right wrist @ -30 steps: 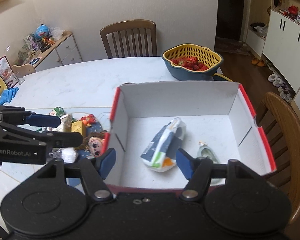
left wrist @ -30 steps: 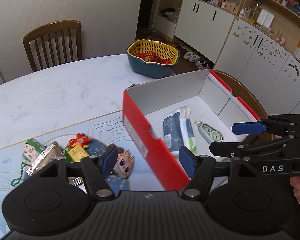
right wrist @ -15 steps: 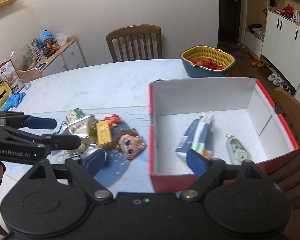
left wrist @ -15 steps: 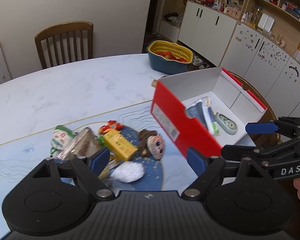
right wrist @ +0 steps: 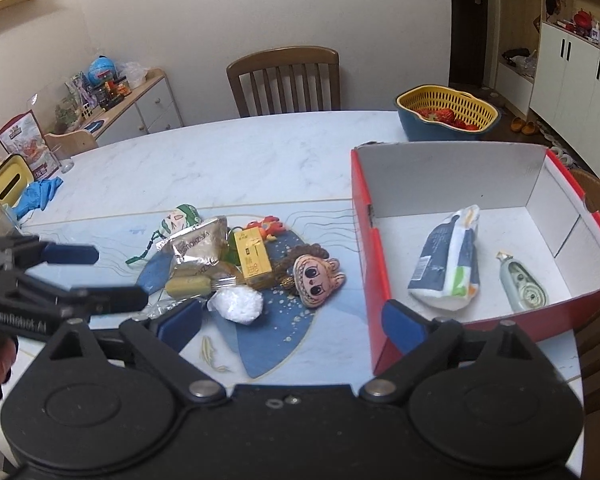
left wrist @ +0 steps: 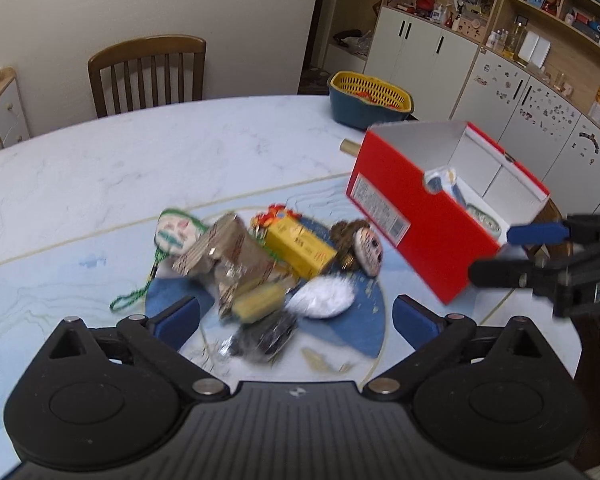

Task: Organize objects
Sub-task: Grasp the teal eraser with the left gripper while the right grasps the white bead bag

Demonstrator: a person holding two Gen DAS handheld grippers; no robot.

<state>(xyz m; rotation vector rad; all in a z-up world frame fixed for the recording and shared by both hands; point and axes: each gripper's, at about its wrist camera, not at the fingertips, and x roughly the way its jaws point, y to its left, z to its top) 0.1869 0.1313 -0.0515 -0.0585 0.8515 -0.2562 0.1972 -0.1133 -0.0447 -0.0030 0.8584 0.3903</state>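
A: Where do the tongs stand?

B: The left tongs (left wrist: 296,314) are spread wide with nothing between them, held above the near edge of a heap of small things on the desk (left wrist: 100,168). The right tongs (right wrist: 292,322) are equally agape and empty, with the red shoebox (right wrist: 380,280) just ahead of their right finger.

A: What is in the heap?

B: Straight ahead of the left tongs lie a yellow carton (left wrist: 300,246), its long axis running from far-left to near-right, a silver foil packet (left wrist: 220,252), a white fluffy pompom (left wrist: 320,298), and a yellowish bar (left wrist: 258,302) lying crosswise. A doll-face plush (right wrist: 316,278) lies to the right of the carton, face up, chin toward the tongs. A green-haired face charm (right wrist: 178,218) sits at the far left. A dark crinkled item lies nearest the left tongs, but the blur is too strong to name it.

A: And the containers?

B: The shoebox is open and holds two things: a blue-and-white tissue pack (right wrist: 448,260), long axis pointing away from the right tongs, and a correction tape dispenser (right wrist: 522,282) to its right, roughly parallel. Beyond the box, a yellow strainer in a blue basin (right wrist: 446,114) holds strawberries.
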